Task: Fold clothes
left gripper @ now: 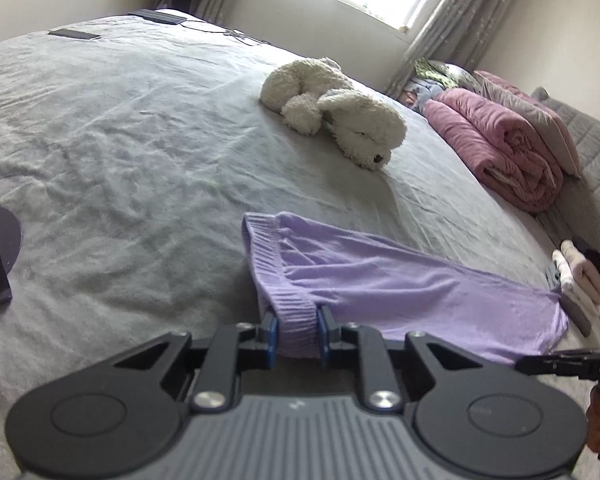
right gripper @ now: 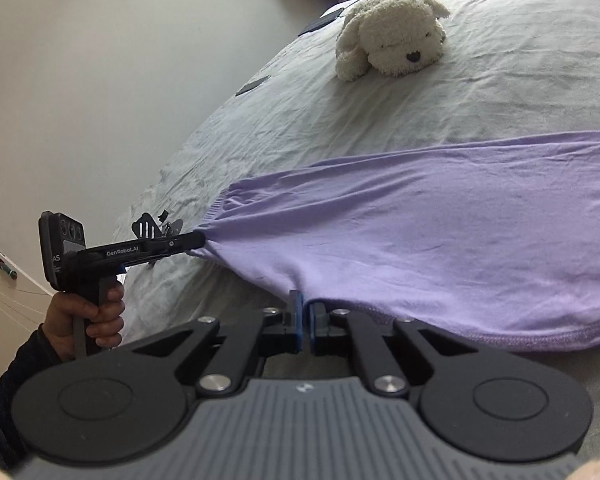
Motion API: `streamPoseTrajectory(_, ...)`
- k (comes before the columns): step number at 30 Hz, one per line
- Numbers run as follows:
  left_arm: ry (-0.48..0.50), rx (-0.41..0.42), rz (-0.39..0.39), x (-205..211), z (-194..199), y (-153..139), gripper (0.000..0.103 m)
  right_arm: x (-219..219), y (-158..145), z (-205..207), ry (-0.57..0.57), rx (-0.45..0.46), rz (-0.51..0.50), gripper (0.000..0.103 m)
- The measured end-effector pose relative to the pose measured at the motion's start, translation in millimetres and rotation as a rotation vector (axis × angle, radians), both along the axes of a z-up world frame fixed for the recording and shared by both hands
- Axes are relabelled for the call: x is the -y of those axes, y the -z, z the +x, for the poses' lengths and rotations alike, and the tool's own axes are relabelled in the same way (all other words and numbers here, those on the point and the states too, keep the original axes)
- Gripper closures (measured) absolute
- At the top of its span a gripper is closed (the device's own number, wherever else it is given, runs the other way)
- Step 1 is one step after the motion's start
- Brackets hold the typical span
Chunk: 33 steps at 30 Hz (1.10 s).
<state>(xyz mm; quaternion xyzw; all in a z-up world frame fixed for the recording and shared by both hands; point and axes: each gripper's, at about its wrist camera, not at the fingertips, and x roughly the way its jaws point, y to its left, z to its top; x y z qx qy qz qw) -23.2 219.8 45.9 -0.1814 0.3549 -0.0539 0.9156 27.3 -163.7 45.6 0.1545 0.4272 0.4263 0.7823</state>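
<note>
Left wrist view: lilac knit garment (left gripper: 400, 288) is pinched at its ribbed hem by left gripper (left gripper: 297, 334); right gripper (right gripper: 305, 322) is clamped on the neighbouring edge, cloth stretched ahead-right.

White plush dog (left gripper: 332, 108) lies on the grey bedsheet (left gripper: 120, 140); pink rolled quilt (left gripper: 496, 148) nearby.
</note>
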Motion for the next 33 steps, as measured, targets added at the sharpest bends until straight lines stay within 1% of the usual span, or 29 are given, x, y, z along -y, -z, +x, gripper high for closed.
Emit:
streamPoseTrajectory(4,0.016,0.01,0.004,-5.8,-0.3,-3.1,0.084,7.1,-9.5,-0.8,-0.011,-0.009,0.063,0.097)
streamPoseTrajectory(8,0.026,0.017,0.012,-8.2,-0.1,-5.7,0.084,11.0,-2.3,1.9,-0.004,-0.043,0.042,0.097)
streamPoseTrajectory(11,0.028,0.018,0.027,-8.1,0.0,-6.1,0.084,12.6,-4.3,1.5,-0.015,-0.063,0.107,0.097)
streamPoseTrajectory(14,0.027,0.018,0.043,-9.8,0.2,-5.9,0.084,16.3,-1.9,3.2,-0.009,-0.102,0.157,0.097)
streamPoseTrajectory(17,0.043,0.005,0.094,-5.2,1.0,-4.6,0.083,16.4,3.7,4.2,0.011,-0.128,0.104,0.097)
streamPoseTrajectory(20,0.082,-0.007,0.153,3.2,0.7,-2.8,0.083,15.3,5.1,4.9,0.024,-0.134,0.083,0.095)
streamPoseTrajectory(22,0.102,-0.016,0.184,7.5,0.6,-1.6,0.083,13.6,7.9,4.9,0.028,-0.137,0.064,0.089)
streamPoseTrajectory(25,0.094,-0.036,0.178,4.7,1.9,0.8,0.082,13.0,14.1,5.2,0.034,-0.134,0.029,0.089)
streamPoseTrajectory(28,0.089,-0.036,0.16,4.1,1.9,0.4,0.082,8.9,14.5,3.9,0.026,-0.099,0.004,0.089)
streamPoseTrajectory(30,0.085,-0.039,0.144,3.2,2.1,0.3,0.081,3.3,13.1,0.3,0.005,-0.06,-0.013,0.089)
streamPoseTrajectory(33,0.073,-0.048,0.099,-1.2,2.3,0.6,0.08,-6.0,14.2,-3.7,-0.041,-0.031,-0.033,0.088)
